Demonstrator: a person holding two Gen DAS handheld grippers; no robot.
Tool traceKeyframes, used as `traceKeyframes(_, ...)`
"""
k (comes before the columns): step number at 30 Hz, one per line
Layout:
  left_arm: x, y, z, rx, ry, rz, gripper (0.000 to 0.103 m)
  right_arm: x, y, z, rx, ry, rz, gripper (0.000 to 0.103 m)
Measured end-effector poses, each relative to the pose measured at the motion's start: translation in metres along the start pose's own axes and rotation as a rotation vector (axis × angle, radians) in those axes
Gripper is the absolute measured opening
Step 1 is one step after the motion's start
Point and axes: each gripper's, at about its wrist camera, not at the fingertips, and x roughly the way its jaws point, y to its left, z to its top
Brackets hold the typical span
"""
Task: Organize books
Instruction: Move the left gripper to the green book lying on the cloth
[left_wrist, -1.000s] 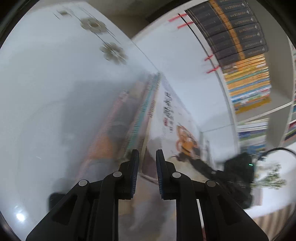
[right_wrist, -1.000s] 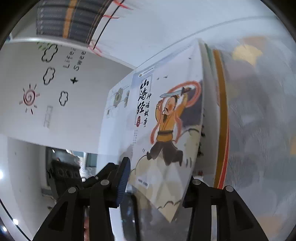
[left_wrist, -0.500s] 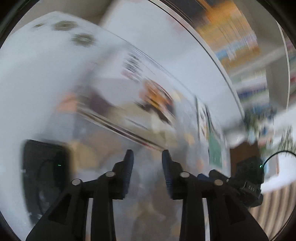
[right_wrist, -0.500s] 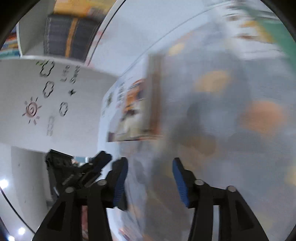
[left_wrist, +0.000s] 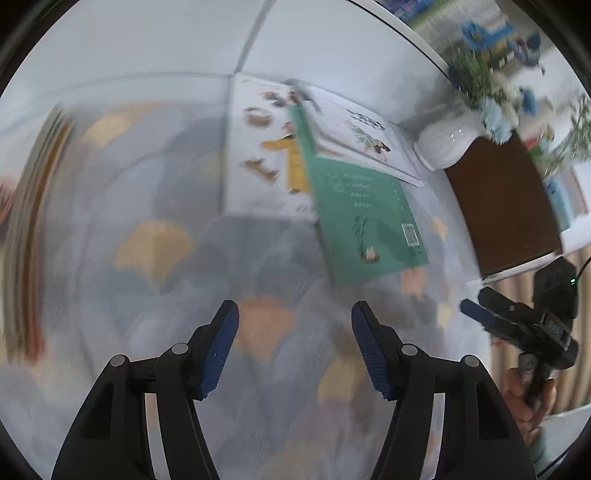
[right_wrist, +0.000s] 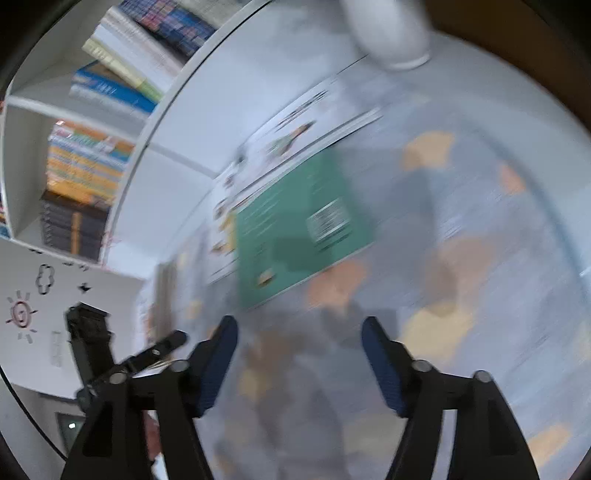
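Note:
A green book (left_wrist: 369, 218) lies on the patterned tablecloth (left_wrist: 155, 266), overlapping a white picture book (left_wrist: 258, 162) and another white book (left_wrist: 362, 136). My left gripper (left_wrist: 294, 350) is open and empty, above the cloth short of the books. My right gripper (right_wrist: 300, 363) is open and empty; it also shows at the right in the left wrist view (left_wrist: 517, 325). The green book (right_wrist: 299, 221) and the white books (right_wrist: 291, 133) lie ahead of it. A row of upright books (left_wrist: 26, 236) shows blurred at the left.
A white vase with flowers (left_wrist: 450, 140) and a brown box (left_wrist: 502, 206) stand right of the books. A bookshelf (right_wrist: 88, 155) full of books stands behind the table. The left gripper (right_wrist: 110, 365) shows at the lower left in the right wrist view.
Both grippers let go of the orange-figure picture book standing with the upright row and swung away to the flat books. Both sets of jaws opened wider.

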Motion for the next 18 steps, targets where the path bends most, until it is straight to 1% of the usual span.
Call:
traceKeyframes(3, 0.017, -0.023, 0.012, 0.035, -0.016, 0.009, 0.061, 0.008, -0.013, 0.016, -0.026, 0.0, -0.062, 0.068)
traceKeyframes(4, 0.021, -0.026, 0.015, 0.036, -0.023, 0.013, 0.059, 0.01, -0.016, 0.021, -0.047, -0.001, -0.085, 0.059)
traceKeyframes(5, 0.027, -0.029, 0.018, 0.031, -0.031, 0.025, 0.059, 0.013, -0.016, 0.026, -0.075, -0.004, -0.109, 0.053)
traceKeyframes(6, 0.032, -0.029, 0.021, 0.022, -0.036, 0.033, 0.053, 0.018, -0.011, 0.033, -0.12, -0.021, -0.164, 0.043)
traceKeyframes(7, 0.038, -0.028, 0.025, 0.007, -0.039, 0.037, 0.042, 0.02, -0.01, 0.038, -0.144, -0.048, -0.214, 0.039)
traceKeyframes(8, 0.042, -0.026, 0.029, -0.003, -0.04, 0.037, 0.035, 0.023, -0.008, 0.045, -0.164, -0.072, -0.254, 0.039)
traceKeyframes(9, 0.047, -0.023, 0.032, -0.023, -0.041, 0.045, 0.031, 0.029, -0.005, 0.053, -0.184, -0.088, -0.275, 0.038)
traceKeyframes(10, 0.051, -0.022, 0.035, -0.036, -0.037, 0.047, 0.031, 0.033, -0.004, 0.059, -0.189, -0.088, -0.271, 0.037)
traceKeyframes(12, 0.059, -0.021, 0.039, -0.04, -0.028, 0.024, 0.031, 0.046, -0.006, 0.072, -0.2, -0.068, -0.247, 0.037)
traceKeyframes(16, 0.074, -0.026, 0.042, -0.021, 0.008, 0.006, 0.031, 0.072, -0.004, 0.088, -0.239, -0.035, -0.247, 0.037)
traceKeyframes(18, 0.075, -0.029, 0.042, -0.015, -0.005, -0.005, 0.032, 0.077, 0.0, 0.089, -0.264, -0.033, -0.245, 0.038)
